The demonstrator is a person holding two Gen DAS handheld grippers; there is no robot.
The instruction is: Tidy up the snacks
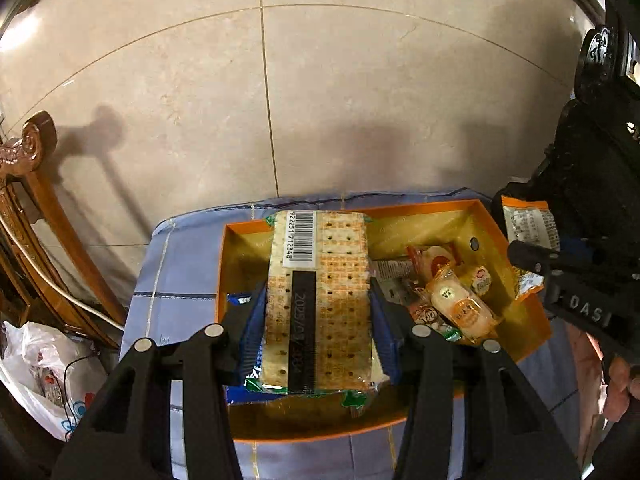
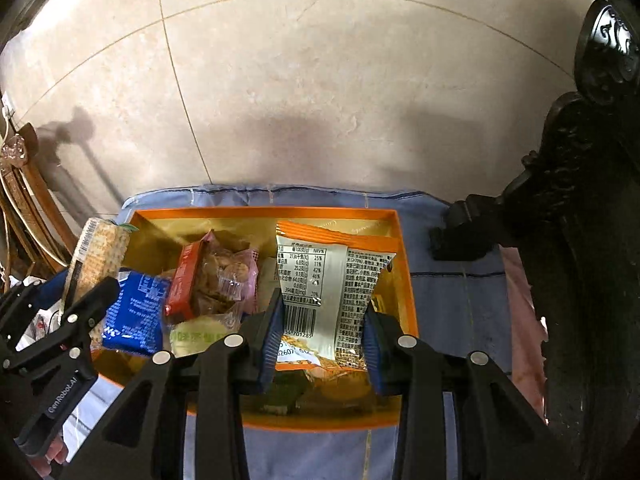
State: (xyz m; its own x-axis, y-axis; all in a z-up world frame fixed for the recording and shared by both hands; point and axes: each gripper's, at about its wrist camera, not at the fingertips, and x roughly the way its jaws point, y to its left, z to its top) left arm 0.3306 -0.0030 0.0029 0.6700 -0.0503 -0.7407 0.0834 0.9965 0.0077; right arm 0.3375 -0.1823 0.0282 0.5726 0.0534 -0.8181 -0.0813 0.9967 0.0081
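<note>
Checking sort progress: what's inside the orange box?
Orange box holds a blue packet, a red-edged cookie pack and small wrapped snacks. The held packs cover what lies underneath.

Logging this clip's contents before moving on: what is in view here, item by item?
cracker pack: 1, tan with barcode, held in left gripper above the box
orange snack bag: 1, orange and white, held in right gripper
orange box: 1, orange, gold inside, on the cloth
loose snacks: several, mixed colours, in the box
blue packet: 1, blue, box's left side
cloth: 1, pale blue, under the box
plastic bag: 1, white, on the floor at left
wooden furniture: brown, left edge
dark carved furniture: black, right edge
hand: 1, lower right
</note>
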